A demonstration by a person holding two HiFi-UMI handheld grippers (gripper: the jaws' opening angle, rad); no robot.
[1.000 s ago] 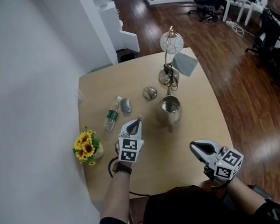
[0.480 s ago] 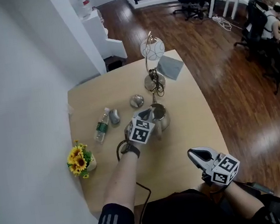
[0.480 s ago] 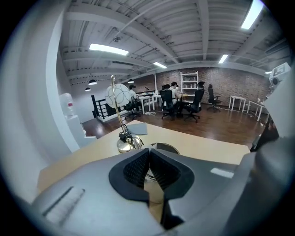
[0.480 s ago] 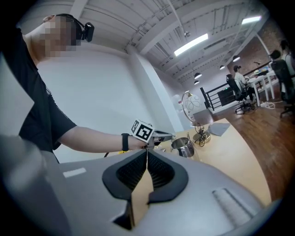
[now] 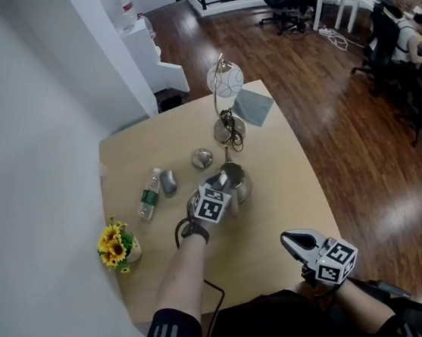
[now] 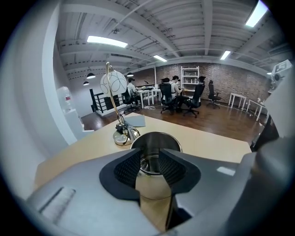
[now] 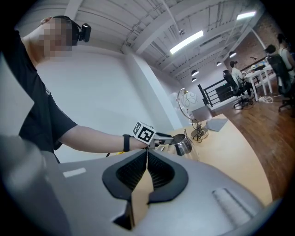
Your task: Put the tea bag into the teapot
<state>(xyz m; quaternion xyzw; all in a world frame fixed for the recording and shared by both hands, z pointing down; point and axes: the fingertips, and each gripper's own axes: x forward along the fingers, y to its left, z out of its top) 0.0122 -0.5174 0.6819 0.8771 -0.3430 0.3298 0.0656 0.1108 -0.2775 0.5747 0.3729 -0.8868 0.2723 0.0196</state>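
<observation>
Polished steel, round-bellied and open at the top, the teapot (image 5: 242, 185) stands near the middle of a pale wooden table (image 5: 290, 192) with rounded corners. The left gripper (image 5: 223, 183) reaches it from eight o'clock, its tip just over the rim. In the left gripper view its ribbed black pads (image 6: 127, 168) stand spread, having just been opening, with only the pot's shiny mouth (image 6: 156, 143) showing through the gap. The tea bag cannot be made out in any view. At five o'clock from the pot, well apart and near the table's edge, the right gripper (image 5: 288, 238) has its jaws pressed together at the tips on nothing. Between ten and eleven o'clock lies a domed metal lid (image 5: 202, 158). At twelve stands a lamp (image 5: 225, 82) with a globe shade on a thin curved stem, and a flat grey square (image 5: 253, 107) lies at one. A clear plastic bottle (image 5: 148, 195) lies on its side at nine beside a smooth grey oval (image 5: 168, 181). Sunflowers (image 5: 116, 245) sit at eight.
</observation>
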